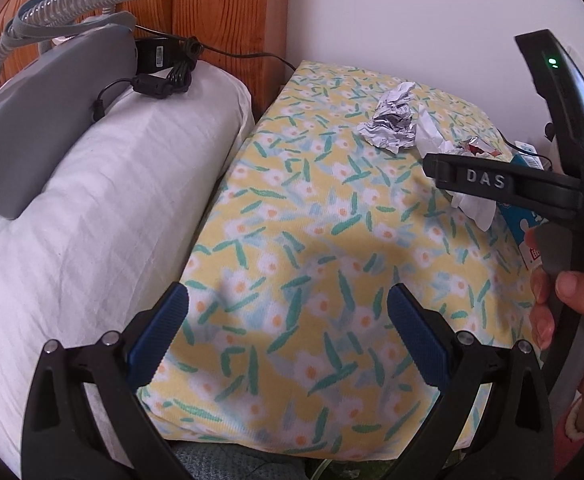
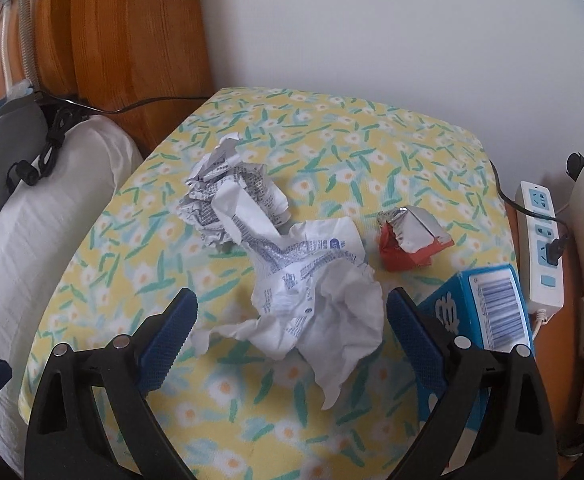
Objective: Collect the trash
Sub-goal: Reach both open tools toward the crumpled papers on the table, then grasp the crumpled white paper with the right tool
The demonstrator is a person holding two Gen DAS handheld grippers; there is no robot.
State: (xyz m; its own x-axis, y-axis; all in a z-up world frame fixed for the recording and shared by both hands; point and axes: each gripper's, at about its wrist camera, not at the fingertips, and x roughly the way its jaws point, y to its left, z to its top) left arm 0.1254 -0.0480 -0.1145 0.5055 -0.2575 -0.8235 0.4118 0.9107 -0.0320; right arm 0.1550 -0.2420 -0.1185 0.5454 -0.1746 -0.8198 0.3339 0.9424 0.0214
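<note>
On the yellow floral-print cushion (image 2: 371, 152) beside the white pillow (image 1: 104, 200), 4 pieces of trash lie grouped toward the side nearest the white power strip (image 2: 541, 240). The right gripper (image 2: 290, 338) hangs low over the nearest piece, a loose crumpled white wrapper with blue print (image 2: 315, 288), its jaws spread wide with nothing between the blue pads; they flank the wrapper's lower folds, which reads as lining up for a pinch there, though I cannot tell whether the pads touch the paper yet. The left gripper (image 1: 288, 332) is also spread wide and empty, held back over a bare stretch of the cushion, probably to keep out of the way while the right one works.

The wrapper is thin, soft and sprawling, with a ragged tail trailing toward the camera, so it should compress easily but may slip out of a shallow bite. Touching its far edge is a tighter ball of crumpled white paper with dense black print (image 2: 228, 196). Apart from both, a folded red and silver foil wrapper (image 2: 411, 240) sits upright in a tent-like shape. A blue and white carton with a barcode (image 2: 491, 308) lies at the cushion's edge, just beside the right pad. From the left wrist view the right tool's black body hides most of the wrapper. Nothing has been collected yet, as far as can be judged.
</note>
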